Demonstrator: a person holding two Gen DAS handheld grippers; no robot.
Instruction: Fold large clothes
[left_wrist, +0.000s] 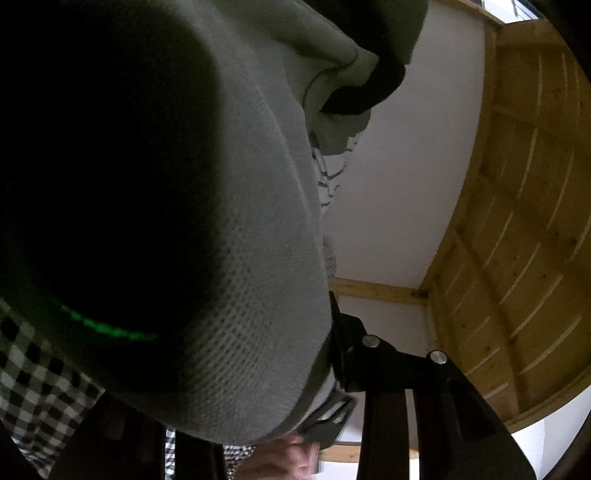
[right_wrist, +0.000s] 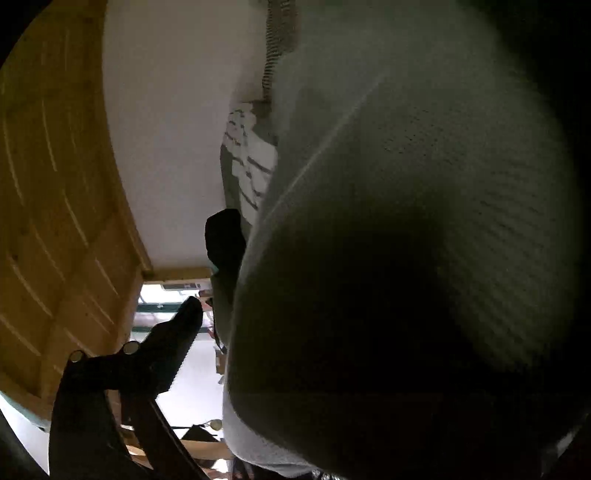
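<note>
Left wrist view, nearest first: seeing the grey knit garment (left_wrist: 236, 258) hanging right over the lens and blotting out most of the left side, with a thin green line glowing in its shadow. Just beyond, finding the left gripper (left_wrist: 299, 306) reaching forward with only one black finger (left_wrist: 354, 354) showing, its inner face touching the edge of the cloth. Not managing to tell whether this claw is clamping the fabric, the other finger being buried under the knit. Below, catching a checked cloth (left_wrist: 33, 373) at the lower left and a blurred hand (left_wrist: 288, 458) at the bottom edge. Further off, making out a striped white fabric (left_wrist: 328, 177) and a dark fold (left_wrist: 369, 85) hanging past the garment. Farthest, noting a white wall (left_wrist: 406, 184) and wood planking (left_wrist: 517, 240) curving up the right side.

Turning to the right wrist view: again facing the garment close up, filling the right side in deep shadow. Finding the right gripper (right_wrist: 295, 301) standing open, its one visible finger (right_wrist: 173, 343) apart from the cloth, bright background showing in the gap. Beyond, spotting the same striped fabric, then wall and planking on the left
</note>
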